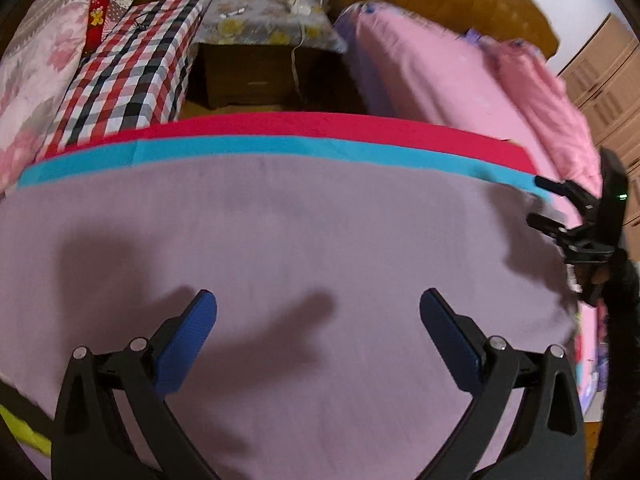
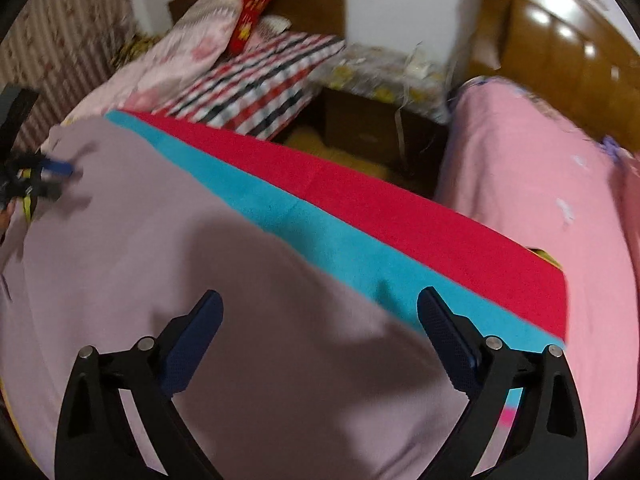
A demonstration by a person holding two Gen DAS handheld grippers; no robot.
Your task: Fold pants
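Observation:
The pants show as a broad, smooth mauve cloth (image 1: 280, 240) lying flat and filling the middle of both views (image 2: 160, 248); no legs or waistband can be made out. My left gripper (image 1: 318, 300) hovers open over the near part of the cloth, with nothing between its blue pads. My right gripper (image 2: 320, 298) is open too, above the cloth's right side by the teal strip. In the left wrist view the right gripper (image 1: 536, 202) sits at the cloth's far right corner. In the right wrist view the left gripper (image 2: 64, 180) is at the far left edge.
A teal strip (image 1: 280, 148) and a red strip (image 1: 320, 126) of cloth run along the far edge of the mauve cloth. Beyond stand a checked bed (image 1: 132, 64), a wooden nightstand (image 1: 256, 76) with a flowered cover, and a pink bed (image 1: 440, 76). A wardrobe (image 1: 600, 68) is at the right.

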